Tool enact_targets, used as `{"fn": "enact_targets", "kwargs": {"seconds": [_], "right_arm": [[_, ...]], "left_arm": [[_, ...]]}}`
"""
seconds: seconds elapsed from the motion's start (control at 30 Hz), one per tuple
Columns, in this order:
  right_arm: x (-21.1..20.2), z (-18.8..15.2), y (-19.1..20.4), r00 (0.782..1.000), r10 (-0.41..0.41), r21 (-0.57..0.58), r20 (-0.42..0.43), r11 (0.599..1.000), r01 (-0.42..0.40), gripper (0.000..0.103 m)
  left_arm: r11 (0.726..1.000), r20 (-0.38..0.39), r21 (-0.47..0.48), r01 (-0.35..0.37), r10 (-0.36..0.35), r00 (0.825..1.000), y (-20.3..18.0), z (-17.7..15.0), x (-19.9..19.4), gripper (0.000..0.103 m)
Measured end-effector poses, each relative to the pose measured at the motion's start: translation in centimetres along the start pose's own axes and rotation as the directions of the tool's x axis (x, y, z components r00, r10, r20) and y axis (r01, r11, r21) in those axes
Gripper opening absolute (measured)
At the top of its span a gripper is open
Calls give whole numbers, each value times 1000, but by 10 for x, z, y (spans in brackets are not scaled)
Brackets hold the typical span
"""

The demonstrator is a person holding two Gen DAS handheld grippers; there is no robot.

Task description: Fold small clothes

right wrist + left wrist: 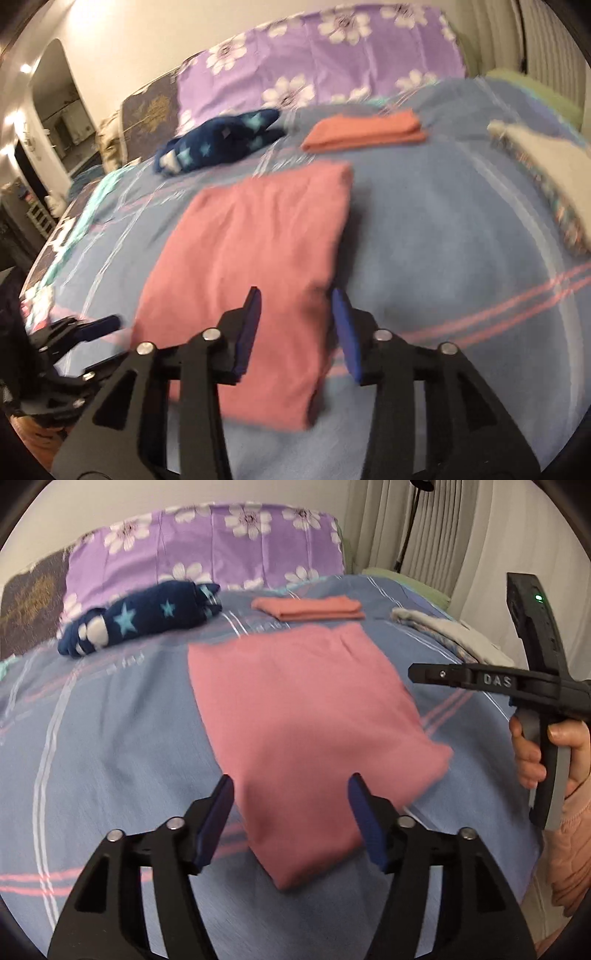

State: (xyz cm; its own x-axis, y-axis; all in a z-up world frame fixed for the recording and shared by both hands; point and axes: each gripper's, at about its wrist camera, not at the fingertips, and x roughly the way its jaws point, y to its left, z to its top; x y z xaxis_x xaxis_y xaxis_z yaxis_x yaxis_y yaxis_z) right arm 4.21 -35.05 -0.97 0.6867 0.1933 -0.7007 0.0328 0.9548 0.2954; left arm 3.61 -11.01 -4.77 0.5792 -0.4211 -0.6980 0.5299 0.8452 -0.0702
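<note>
Left hand-held gripper [291, 794] angles down over the near edge of the bed [110, 738], jaws spread wide, nothing pinched; blue pads [218, 812] stand either side of the pink cloth's near end, whether clear of it the blur hides. Right hand-held gripper [295, 306] also tilts downward, jaws parted less widely, pads flanking the cloth's near right edge, no visible grip on it. In the left view the right tool's black body shows at far right, held by a hand [535, 753] wrapped round its grey handle, pink quilted sleeve [569, 849] below.

Pink cloth [295, 731]: soft knit, folded into a flat, roughly rectangular pad, lying mid-bed just ahead of both grippers.

Behind it, well apart: a smaller salmon folded piece [310, 607], flat, neat edges. To its left, a navy bundle with pale stars [147, 616], rolled, lumpy. At right edge, a whitish crumpled garment [450, 631].

Bed sheet: blue woven, white and pink stripes. Purple flowered pillow [207, 550] against the wall. Pleated curtain [461, 528] at right.
</note>
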Motion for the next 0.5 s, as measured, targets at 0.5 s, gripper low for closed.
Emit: {"fn": "enact_targets", "kwargs": {"seconds": [0.5], "right_arm": [[97, 78, -29, 997, 24, 87, -74, 996, -18, 50]], "left_arm": [[989, -21, -139, 49, -52, 998, 65, 63, 55, 82]]}}
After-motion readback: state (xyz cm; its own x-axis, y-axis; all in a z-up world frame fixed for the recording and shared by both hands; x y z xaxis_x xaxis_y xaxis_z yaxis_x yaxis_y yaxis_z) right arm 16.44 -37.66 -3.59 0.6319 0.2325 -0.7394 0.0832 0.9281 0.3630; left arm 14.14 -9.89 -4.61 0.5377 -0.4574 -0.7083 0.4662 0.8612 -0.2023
